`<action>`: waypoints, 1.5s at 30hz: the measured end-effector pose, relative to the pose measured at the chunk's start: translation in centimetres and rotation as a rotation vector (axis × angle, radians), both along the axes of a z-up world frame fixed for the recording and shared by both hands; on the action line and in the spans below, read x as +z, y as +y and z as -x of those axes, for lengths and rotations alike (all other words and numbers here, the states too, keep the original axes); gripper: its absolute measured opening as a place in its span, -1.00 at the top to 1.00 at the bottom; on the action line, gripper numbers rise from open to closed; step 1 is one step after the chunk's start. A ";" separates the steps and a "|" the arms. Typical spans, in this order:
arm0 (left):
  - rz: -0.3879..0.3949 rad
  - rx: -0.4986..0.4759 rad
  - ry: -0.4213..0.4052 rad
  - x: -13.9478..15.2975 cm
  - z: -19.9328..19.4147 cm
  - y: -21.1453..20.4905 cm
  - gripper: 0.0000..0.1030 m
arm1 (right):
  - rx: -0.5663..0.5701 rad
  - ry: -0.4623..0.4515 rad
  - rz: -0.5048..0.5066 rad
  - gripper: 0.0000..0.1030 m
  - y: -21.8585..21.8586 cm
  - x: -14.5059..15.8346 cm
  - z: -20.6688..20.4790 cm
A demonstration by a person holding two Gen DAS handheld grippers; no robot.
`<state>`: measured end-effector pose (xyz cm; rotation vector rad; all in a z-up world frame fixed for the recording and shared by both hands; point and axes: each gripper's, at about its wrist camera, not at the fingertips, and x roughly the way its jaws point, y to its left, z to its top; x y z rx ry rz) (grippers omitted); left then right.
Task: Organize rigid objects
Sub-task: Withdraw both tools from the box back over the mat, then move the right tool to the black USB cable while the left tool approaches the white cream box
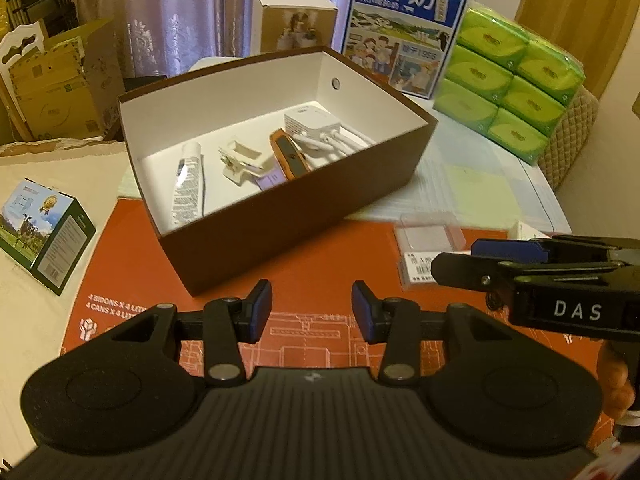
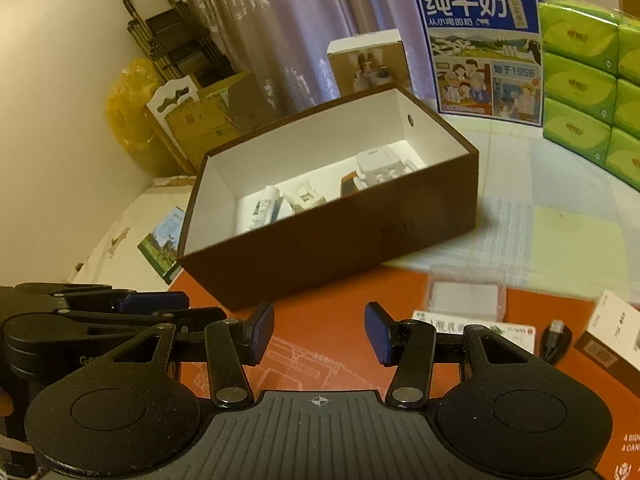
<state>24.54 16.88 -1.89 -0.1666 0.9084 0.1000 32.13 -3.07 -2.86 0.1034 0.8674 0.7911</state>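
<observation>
A brown open box [image 1: 288,228] with a white inside stands on the orange board [image 1: 328,280]; it also shows in the right wrist view [image 2: 340,248]. Inside lie a white tube [image 1: 187,184], a cream clip [image 1: 240,160], an orange device [image 1: 289,154] and a white adapter with cables [image 1: 320,126]. My left gripper [image 1: 312,314] is open and empty, in front of the box. My right gripper [image 2: 319,332] is open and empty beside it. A clear plastic case [image 2: 464,296], a label card [image 2: 476,330], a black USB plug [image 2: 554,340] and a white-brown box [image 2: 612,332] lie right of it.
A blue milk carton [image 1: 404,32], a small photo box [image 1: 294,24] and green tissue packs [image 1: 508,80] stand behind the box. A small green-blue carton [image 1: 44,236] lies at the left. Cardboard boxes [image 1: 60,84] stand far left.
</observation>
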 end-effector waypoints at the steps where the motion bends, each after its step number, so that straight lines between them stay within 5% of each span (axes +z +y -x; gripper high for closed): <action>1: 0.001 -0.003 0.003 -0.1 0.1 -0.2 0.24 | -0.002 -0.002 0.001 0.08 -0.3 -0.1 0.2; 11: 0.004 -0.052 0.039 -1.3 0.7 -2.4 0.24 | -0.054 0.018 0.034 0.08 -3.5 -1.5 2.3; 32: 0.011 -0.315 0.034 -3.2 -2.1 -9.4 0.18 | -0.275 0.095 0.078 0.08 -11.4 -2.8 3.5; 45: 0.011 -0.402 0.026 -5.4 -4.1 -10.2 0.16 | -0.343 0.139 0.094 0.08 -13.1 -4.2 2.8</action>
